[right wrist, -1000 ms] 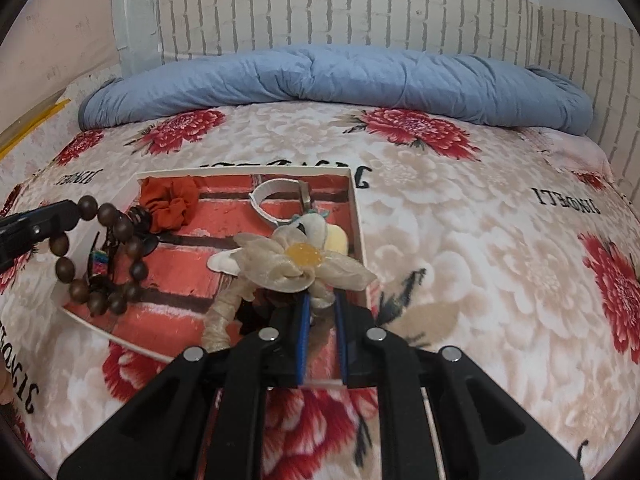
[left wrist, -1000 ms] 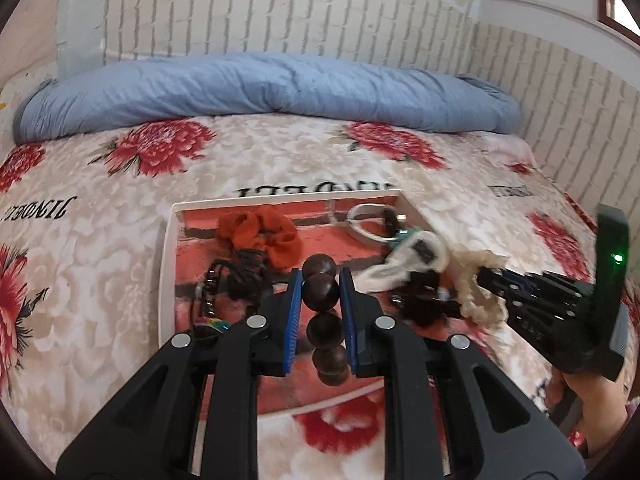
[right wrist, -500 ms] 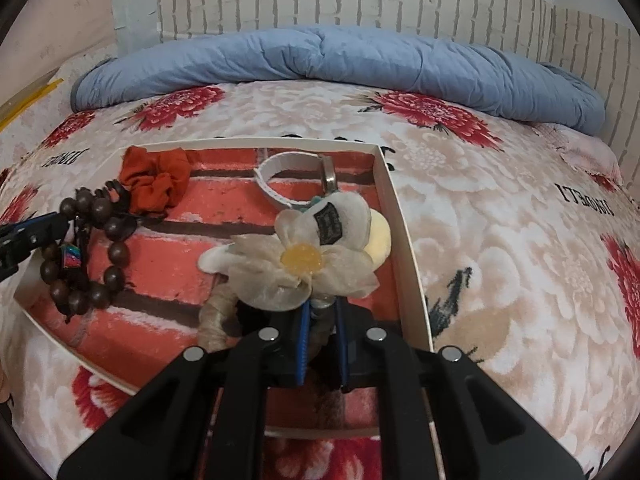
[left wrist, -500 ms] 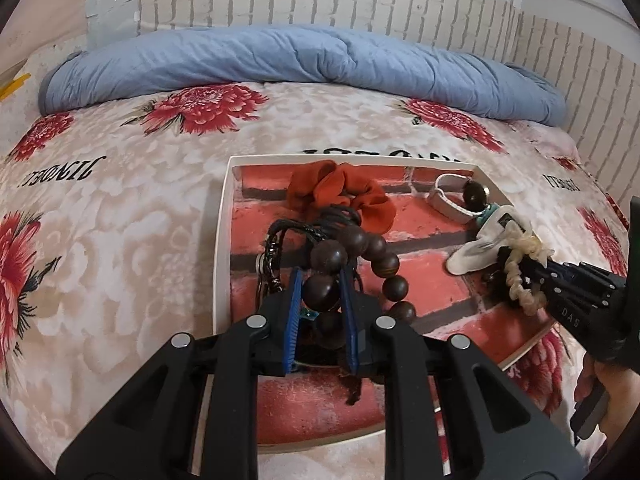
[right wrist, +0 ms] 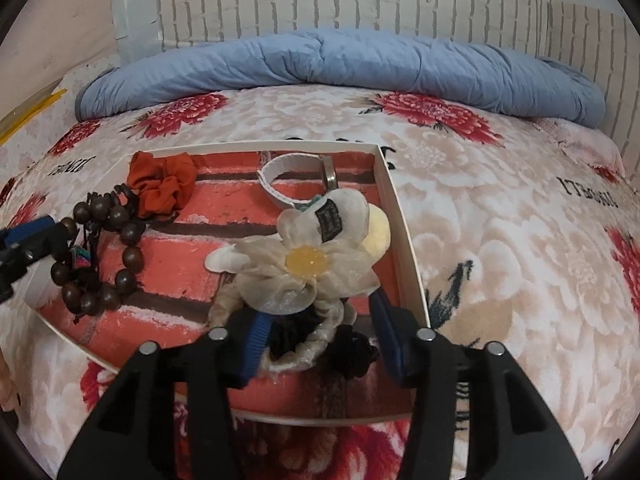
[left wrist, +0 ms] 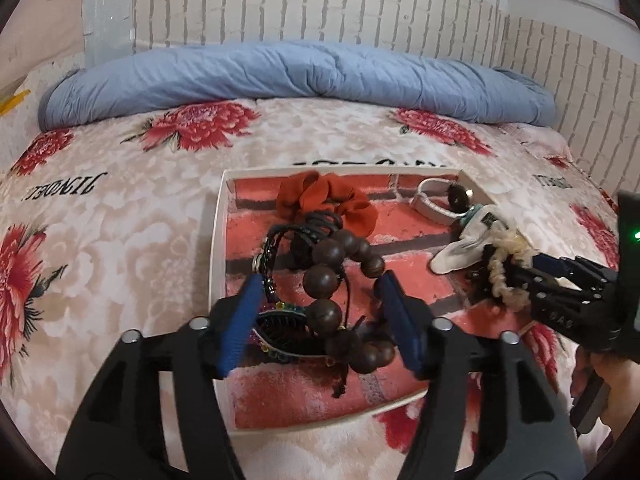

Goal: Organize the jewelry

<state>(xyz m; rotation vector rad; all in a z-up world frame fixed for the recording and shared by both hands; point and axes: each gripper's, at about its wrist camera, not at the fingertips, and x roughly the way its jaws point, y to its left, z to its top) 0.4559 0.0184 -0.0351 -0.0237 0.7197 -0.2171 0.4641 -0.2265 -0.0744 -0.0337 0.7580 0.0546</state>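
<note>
- Bed with floral blanket (left wrist: 120, 208) carries a shallow white tray (left wrist: 218, 248) lined with brick print.
- Left gripper (left wrist: 320, 316) spread wide, holding nothing; wooden bead bracelet (left wrist: 340, 280) lies in the tray's left part, between its fingers, loop running away from the camera.
- Right gripper (right wrist: 320, 336) also wide; cream flower hair tie (right wrist: 300, 268) rests just ahead of it, by the tray's right wall.
- Judgement: both items look released, each arm nearest its own.
</note>
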